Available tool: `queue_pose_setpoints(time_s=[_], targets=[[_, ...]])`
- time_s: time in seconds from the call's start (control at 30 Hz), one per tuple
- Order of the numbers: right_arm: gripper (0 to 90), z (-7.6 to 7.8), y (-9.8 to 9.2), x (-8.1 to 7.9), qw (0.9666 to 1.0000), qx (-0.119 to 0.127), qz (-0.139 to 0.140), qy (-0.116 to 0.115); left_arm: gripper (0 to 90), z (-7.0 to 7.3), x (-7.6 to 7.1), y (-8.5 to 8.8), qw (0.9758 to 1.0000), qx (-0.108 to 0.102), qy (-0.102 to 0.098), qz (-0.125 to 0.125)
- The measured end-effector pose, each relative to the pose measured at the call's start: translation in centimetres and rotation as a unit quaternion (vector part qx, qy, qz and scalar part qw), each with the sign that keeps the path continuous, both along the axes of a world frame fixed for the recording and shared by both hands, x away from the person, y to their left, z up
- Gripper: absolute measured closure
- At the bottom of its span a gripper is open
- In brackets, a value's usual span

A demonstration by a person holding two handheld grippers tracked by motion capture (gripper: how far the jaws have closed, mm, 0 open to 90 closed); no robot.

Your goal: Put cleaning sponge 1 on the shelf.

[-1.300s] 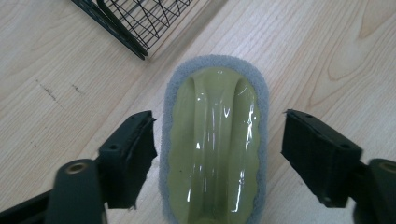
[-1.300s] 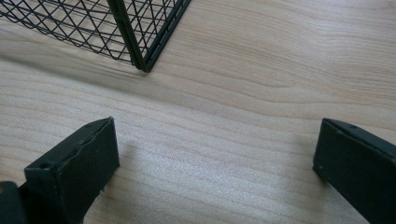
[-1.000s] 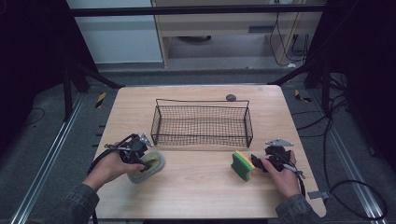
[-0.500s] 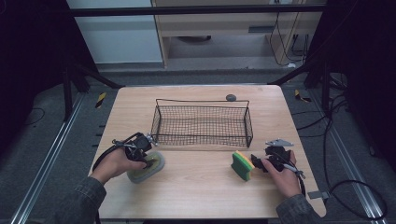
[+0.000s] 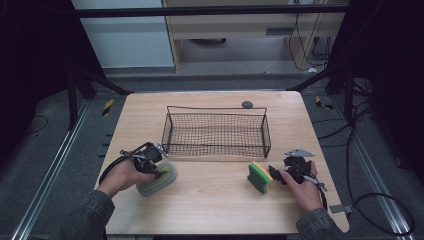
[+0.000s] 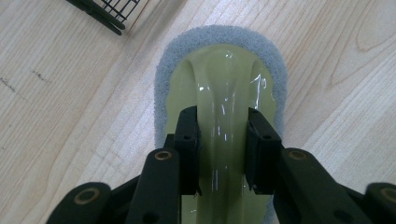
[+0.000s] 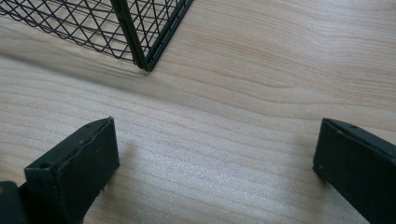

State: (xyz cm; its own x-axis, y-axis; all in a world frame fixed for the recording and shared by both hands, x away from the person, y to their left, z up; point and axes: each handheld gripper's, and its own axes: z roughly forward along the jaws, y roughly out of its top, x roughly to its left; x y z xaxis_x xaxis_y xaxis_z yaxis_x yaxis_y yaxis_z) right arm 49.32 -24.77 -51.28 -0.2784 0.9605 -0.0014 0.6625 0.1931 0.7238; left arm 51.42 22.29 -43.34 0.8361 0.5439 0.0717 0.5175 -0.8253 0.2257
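Note:
A scrubber point(image 5: 156, 180) with a grey foam pad and a glossy yellow-green handle point(image 6: 224, 93) lies on the table at the front left. My left gripper point(image 5: 159, 171) point(image 6: 223, 126) points down onto it. Its jaws have just been closing and both pads now press the handle's raised ridge from either side. A green and yellow sponge point(image 5: 260, 178) stands on edge at the front right. My right gripper point(image 5: 275, 175) point(image 7: 215, 163) rests just right of the sponge, wide open with bare wood between its jaws.
A black wire basket point(image 5: 216, 131) stands empty mid-table, and its corner point(image 7: 142, 63) is close ahead in the right gripper view. A small dark round object point(image 5: 247, 104) lies behind the basket. The wooden table point(image 5: 215, 210) ends just behind both hands.
The left gripper's jaws have closed onto the scrubber's handle, and the left hand has shifted slightly. The right hand and the sponge have stayed put.

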Motion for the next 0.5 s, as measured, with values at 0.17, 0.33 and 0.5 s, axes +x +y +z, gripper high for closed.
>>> queue_pose_setpoints(time_s=[0.17,0.33,0.5], targets=[[0.4,0.0,0.0,0.0,1.0000,0.001,0.000,0.000,70.2,0.9,-1.0,0.1,0.9993,0.004,-0.031,-0.021],[0.4,0.0,0.0,0.0,1.0000,0.001,0.000,0.000,70.3,2.3,-1.9,0.1,0.9965,-0.015,-0.075,-0.033],[0.4,0.0,0.1,0.0,1.0000,0.002,-0.001,0.000,70.3,3.4,-2.8,-0.1,0.9923,-0.015,-0.112,-0.051]])
